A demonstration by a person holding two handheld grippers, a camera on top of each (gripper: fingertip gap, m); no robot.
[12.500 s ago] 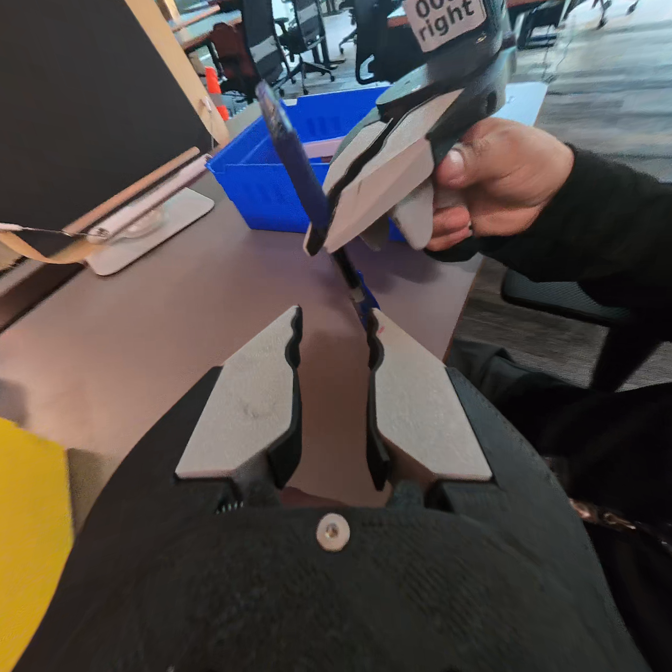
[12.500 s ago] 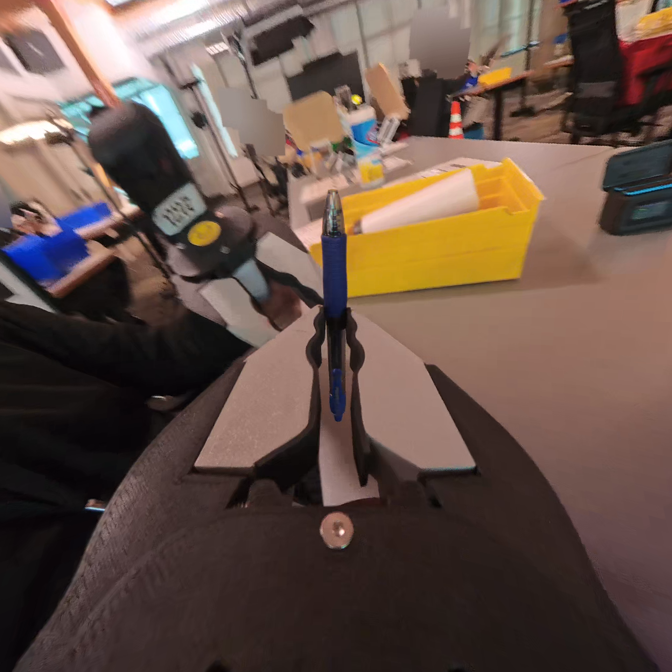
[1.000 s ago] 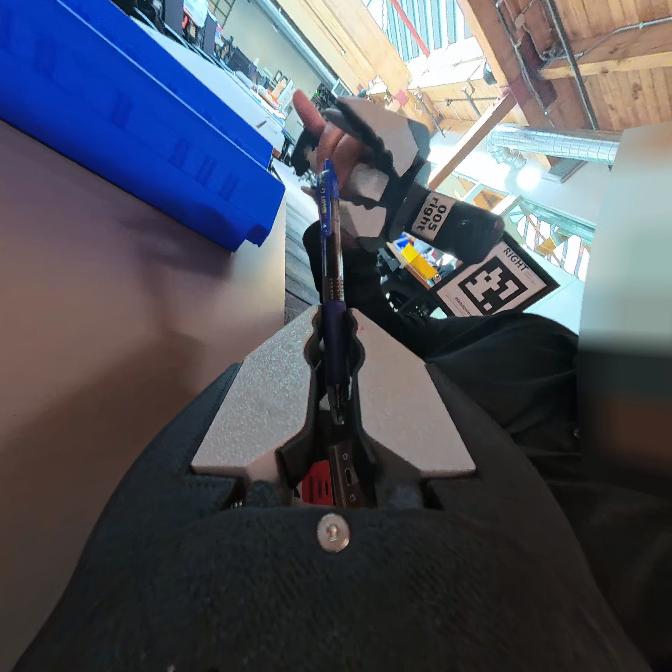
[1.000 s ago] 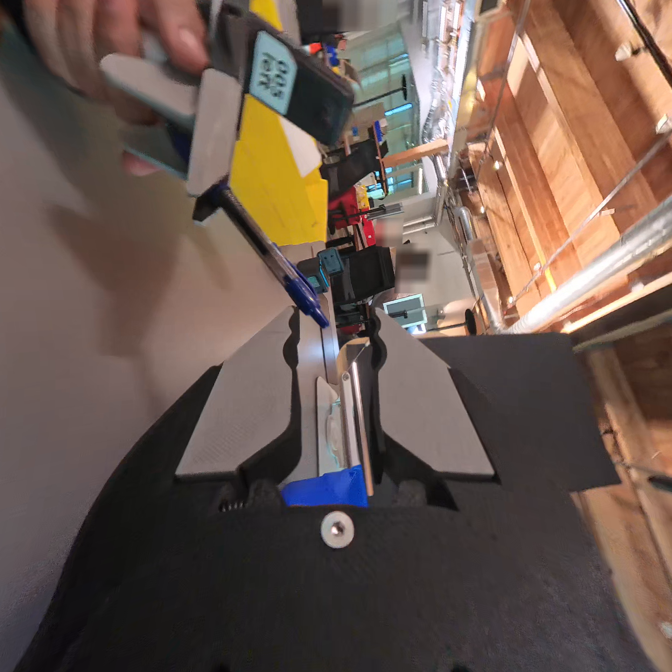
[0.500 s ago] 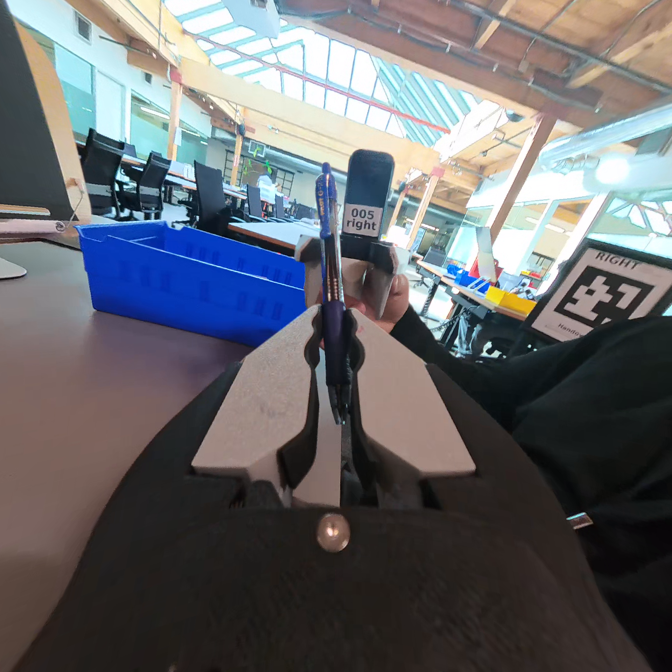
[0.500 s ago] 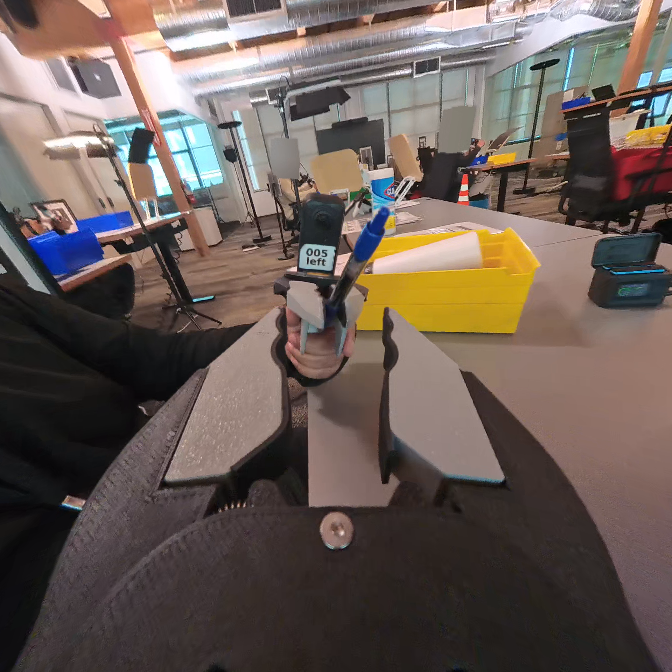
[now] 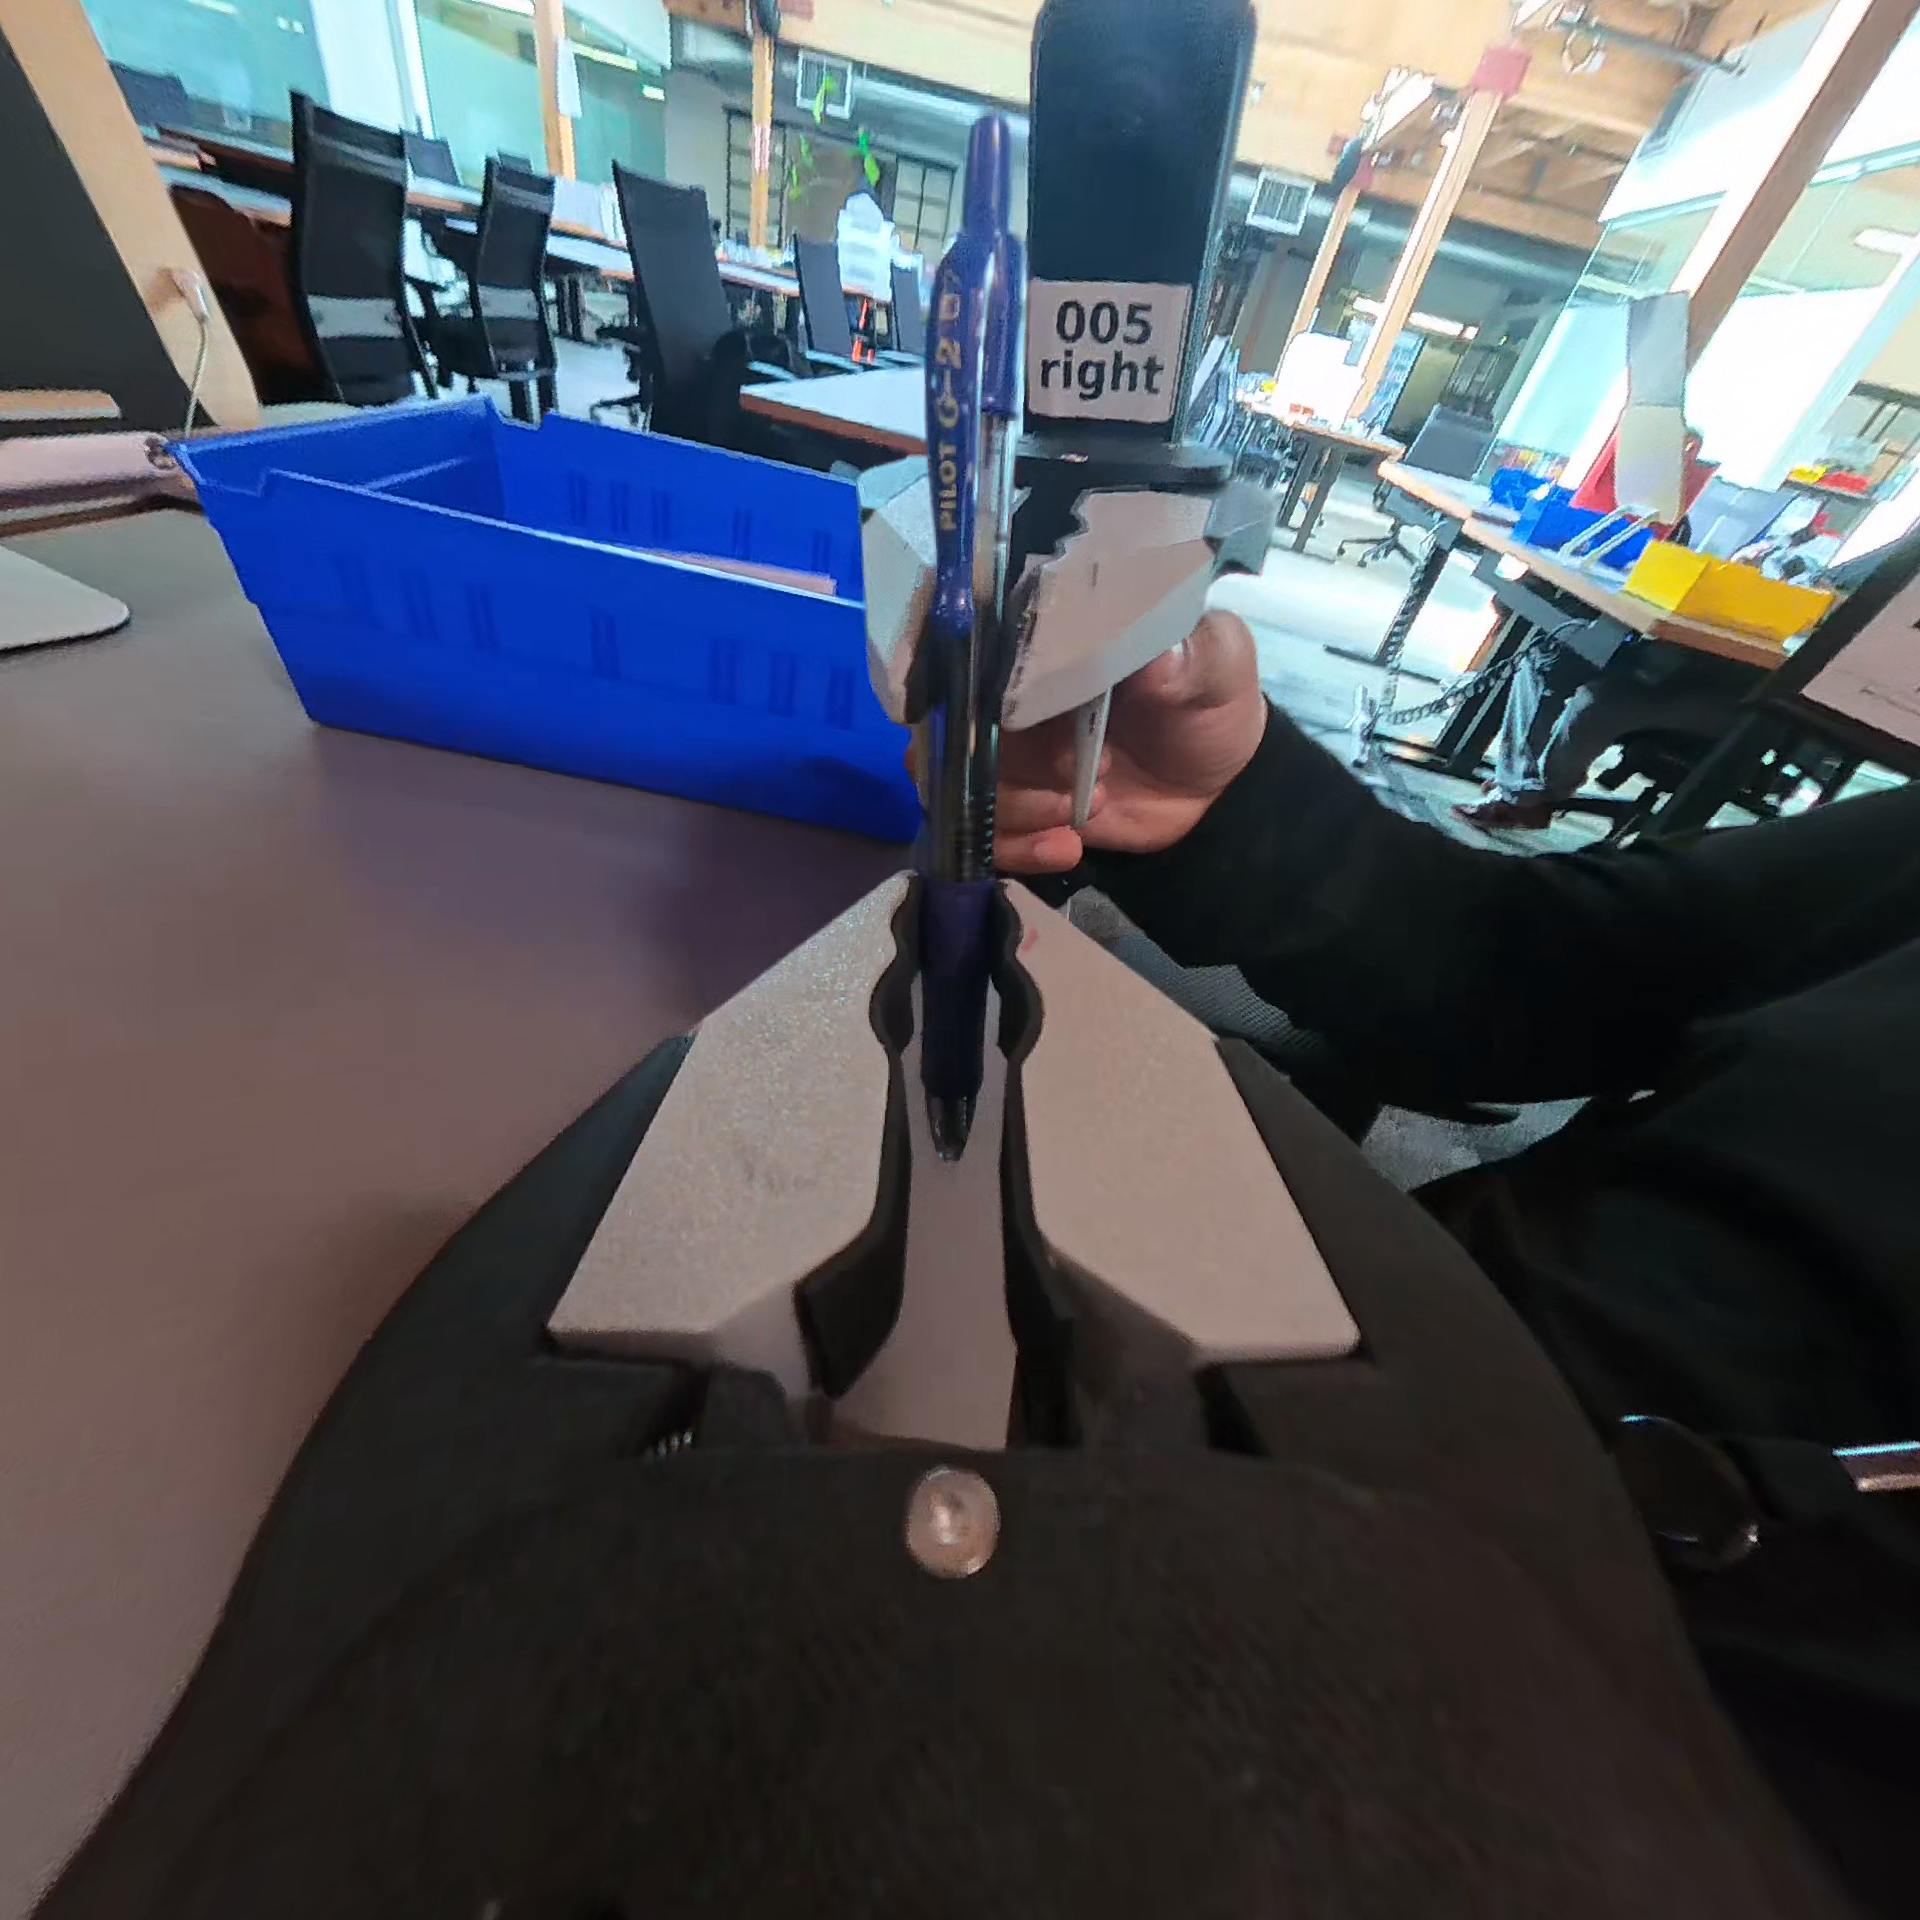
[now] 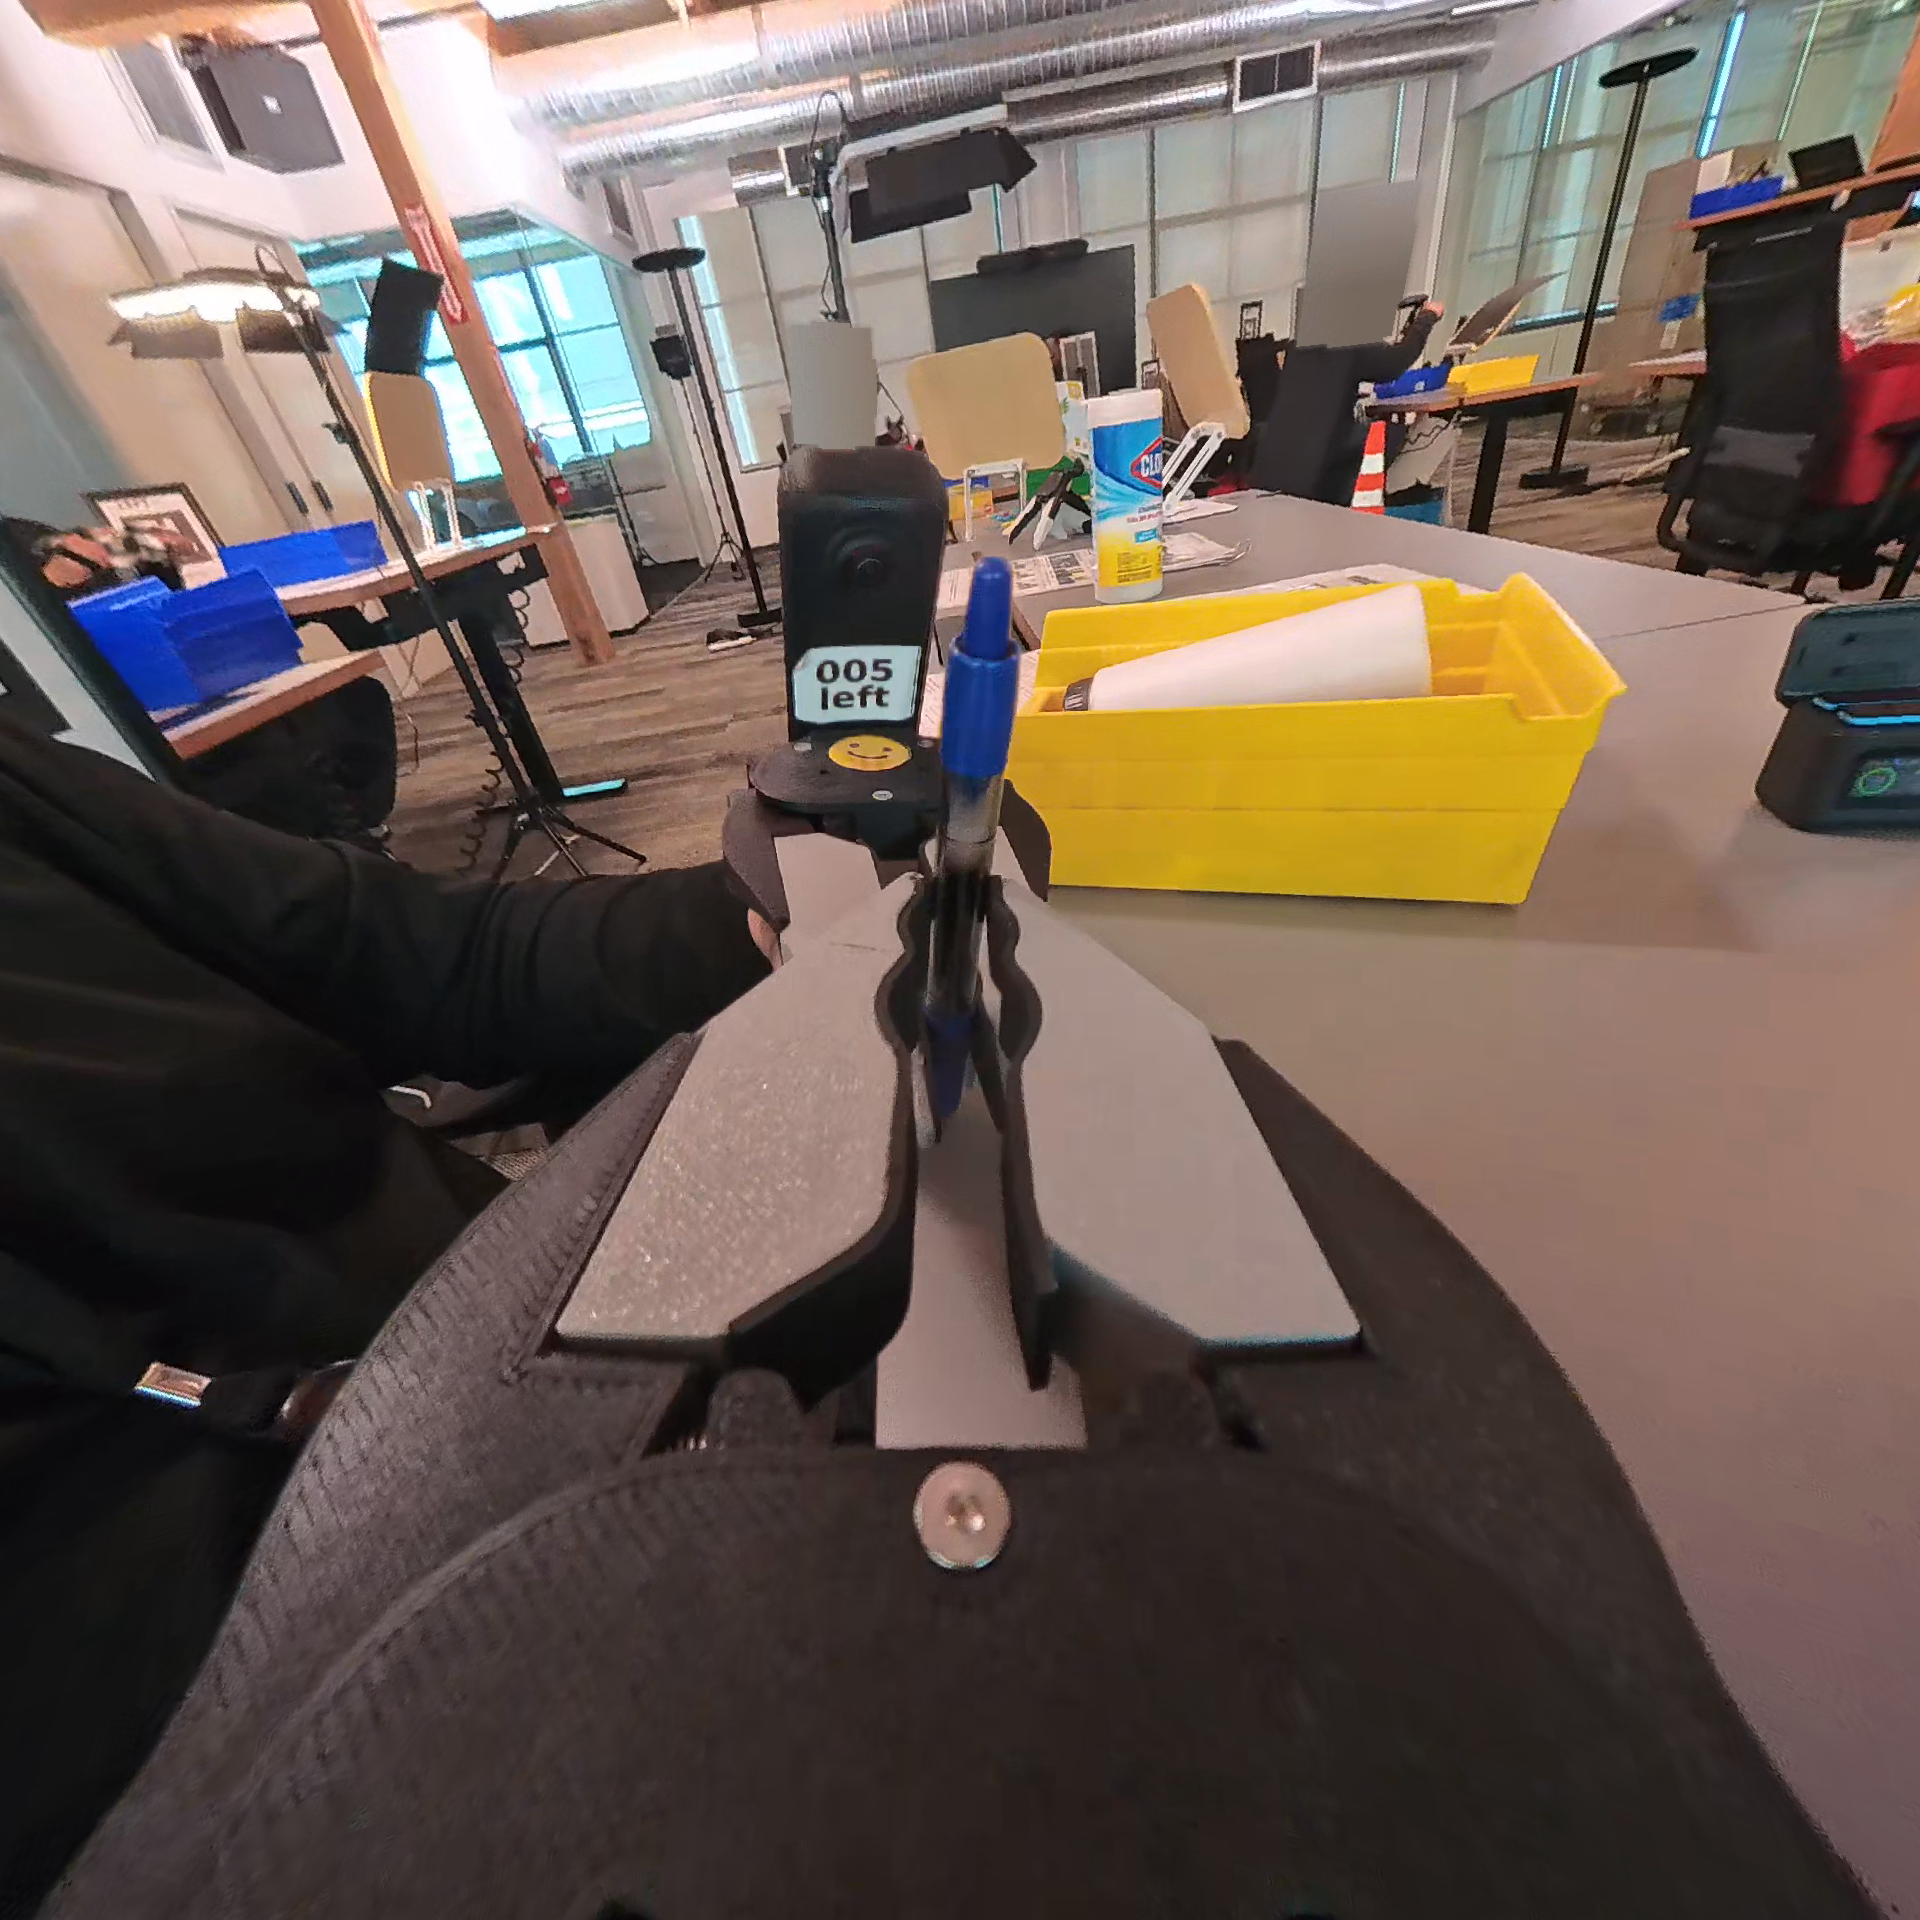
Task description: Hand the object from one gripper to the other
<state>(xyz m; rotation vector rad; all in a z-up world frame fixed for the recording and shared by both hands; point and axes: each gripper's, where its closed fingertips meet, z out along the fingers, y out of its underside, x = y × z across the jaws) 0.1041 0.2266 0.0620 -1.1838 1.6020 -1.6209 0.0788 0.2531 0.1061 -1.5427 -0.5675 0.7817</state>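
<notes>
A blue pen (image 7: 961,520) stands upright above the grey table (image 7: 312,935). My left gripper (image 7: 954,914) is shut on its lower grip end, tip pointing down between the fingers. My right gripper (image 7: 966,644) faces it from beyond, its fingers on either side of the pen's clear barrel just above. In the right wrist view my right gripper (image 8: 958,914) is shut on the pen (image 8: 977,707), whose blue cap end sticks up above the fingertips. Both grippers hold the pen at once. The left gripper's fingers are mostly hidden behind the right one's there.
A blue bin (image 7: 540,603) stands on the table behind and left of the pen. A yellow bin (image 8: 1299,810) holding a white cone (image 8: 1268,655) stands to the right, with a dark device (image 8: 1849,727) and a wipes canister (image 8: 1127,499) farther off. The person's black sleeves are close by. The left gripper's tips are roughly 5 cm from the right gripper's.
The right gripper, open half a second ago, has come up to the pen and shut on it. The left gripper has kept its hold throughout.
</notes>
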